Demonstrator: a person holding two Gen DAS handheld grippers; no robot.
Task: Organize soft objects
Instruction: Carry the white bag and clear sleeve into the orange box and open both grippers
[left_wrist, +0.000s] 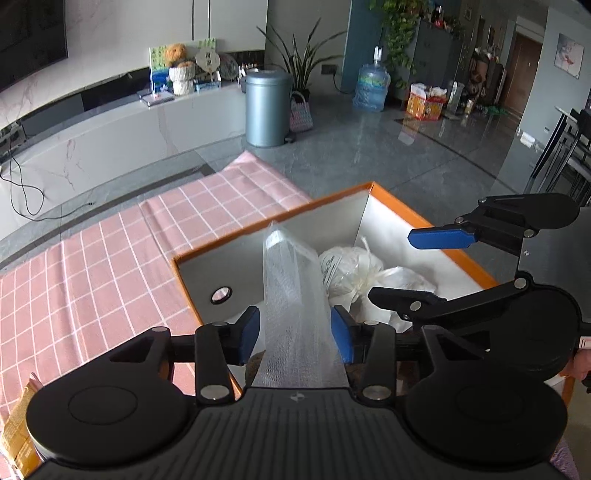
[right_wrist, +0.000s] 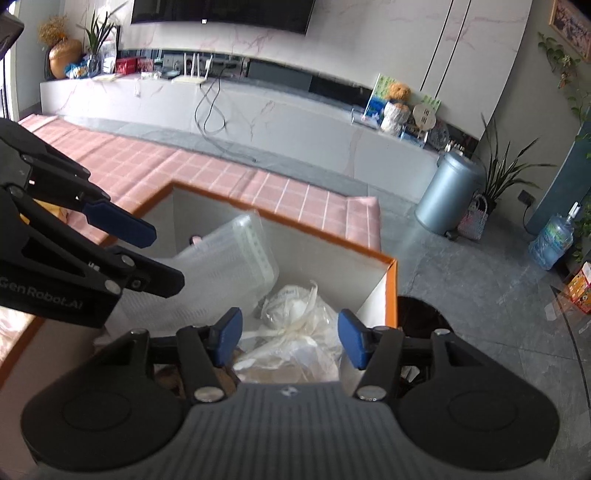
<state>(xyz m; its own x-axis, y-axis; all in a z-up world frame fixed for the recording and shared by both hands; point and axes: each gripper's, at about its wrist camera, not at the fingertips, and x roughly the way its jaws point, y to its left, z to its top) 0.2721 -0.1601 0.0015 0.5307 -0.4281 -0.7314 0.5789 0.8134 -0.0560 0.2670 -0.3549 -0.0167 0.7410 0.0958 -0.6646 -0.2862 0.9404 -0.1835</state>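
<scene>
Now your left gripper (left_wrist: 294, 334) stands parted around the clear mesh-textured bag (left_wrist: 295, 295), pads not pressing it; the bag leans inside the orange-rimmed box (left_wrist: 373, 186). Your right gripper (right_wrist: 290, 338) is parted too, over the white plastic bags (right_wrist: 295, 325). "Gen Robot.AI" reads on the left gripper's side.

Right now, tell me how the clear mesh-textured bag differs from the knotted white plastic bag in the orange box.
The clear mesh-textured bag is see-through with a fine grid; the knotted white plastic bag is milky and crumpled. The mesh bag stands up as a long flat strip, leaning on the box wall; the white bag sits low as a tied lump. The mesh bag lies between the left gripper's open jaws; the white bag lies beside. Both are inside the orange-rimmed box.
</scene>
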